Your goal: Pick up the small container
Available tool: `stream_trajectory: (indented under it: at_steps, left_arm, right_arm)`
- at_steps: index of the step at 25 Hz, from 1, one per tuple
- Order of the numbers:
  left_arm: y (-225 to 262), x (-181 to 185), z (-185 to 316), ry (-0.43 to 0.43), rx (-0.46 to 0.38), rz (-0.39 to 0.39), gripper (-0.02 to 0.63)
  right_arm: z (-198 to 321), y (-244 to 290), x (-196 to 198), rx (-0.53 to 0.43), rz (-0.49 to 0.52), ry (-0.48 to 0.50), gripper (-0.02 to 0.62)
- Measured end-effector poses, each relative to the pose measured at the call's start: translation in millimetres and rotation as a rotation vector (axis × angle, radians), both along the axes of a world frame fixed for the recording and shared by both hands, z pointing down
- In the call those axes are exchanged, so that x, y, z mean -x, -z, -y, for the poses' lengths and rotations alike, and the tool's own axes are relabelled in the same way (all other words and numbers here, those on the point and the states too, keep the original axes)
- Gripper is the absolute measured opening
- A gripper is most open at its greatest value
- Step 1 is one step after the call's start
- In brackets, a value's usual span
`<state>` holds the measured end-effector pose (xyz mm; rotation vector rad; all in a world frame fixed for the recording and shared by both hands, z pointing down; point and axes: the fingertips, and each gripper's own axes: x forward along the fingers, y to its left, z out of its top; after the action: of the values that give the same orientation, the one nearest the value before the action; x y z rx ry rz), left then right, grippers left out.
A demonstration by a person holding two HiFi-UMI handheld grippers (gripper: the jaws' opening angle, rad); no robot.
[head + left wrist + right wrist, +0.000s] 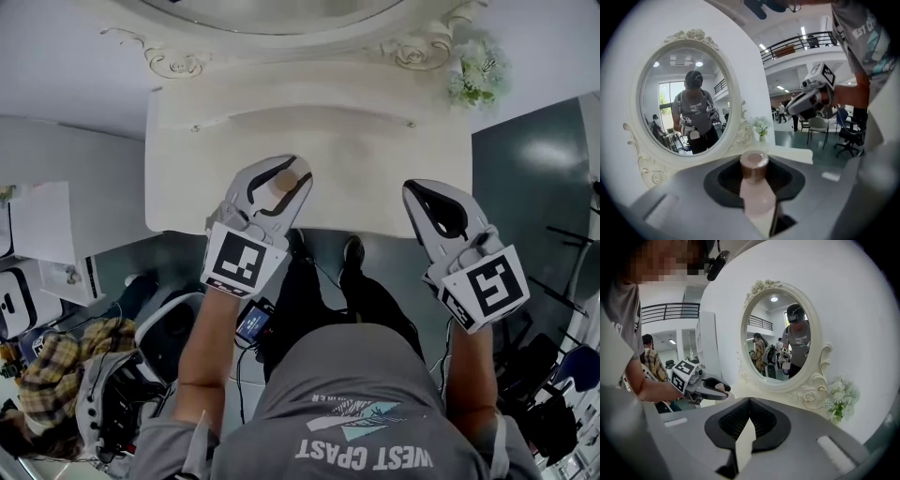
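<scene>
Pickup is looking essentially done: the left gripper [274, 190] is clamping the small container [755, 187] (pale body, brown cap), seemingly holding it clear of the dressing table [375, 178]. The right gripper [749, 403] is hovering alongside, jaws together and empty.

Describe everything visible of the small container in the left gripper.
The small container is a little bottle with a smooth pale pink body, plastic by its look, and a round brown cap in place. It lies along the jaws of the left gripper, cap outward; they clamp its body. It hangs above the white table, touching nothing else.
</scene>
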<state>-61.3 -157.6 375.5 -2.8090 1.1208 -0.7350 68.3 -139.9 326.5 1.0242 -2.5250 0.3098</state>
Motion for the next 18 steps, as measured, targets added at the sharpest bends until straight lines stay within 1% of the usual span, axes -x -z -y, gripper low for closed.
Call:
stream_trajectory:
  at_steps: [6, 12, 18]
  left_arm:
    - [56.1, 10.8, -23.0, 0.003, -0.080, 0.007, 0.117]
    - [96.2, 17.6, -44.0, 0.005, -0.109, 0.005, 0.117]
    - [134.2, 26.2, -61.0, 0.025, -0.171, 0.014, 0.117]
  right_arm:
    - [-3.8, 29.8, 1.9, -0.057, 0.011, 0.011, 0.002]
    - [-10.7, 58.5, 2.8, -0.109, 0.022, 0.026, 0.002]
    - [-17.6, 78.6, 3.1, -0.144, 0.027, 0.041, 0.002]
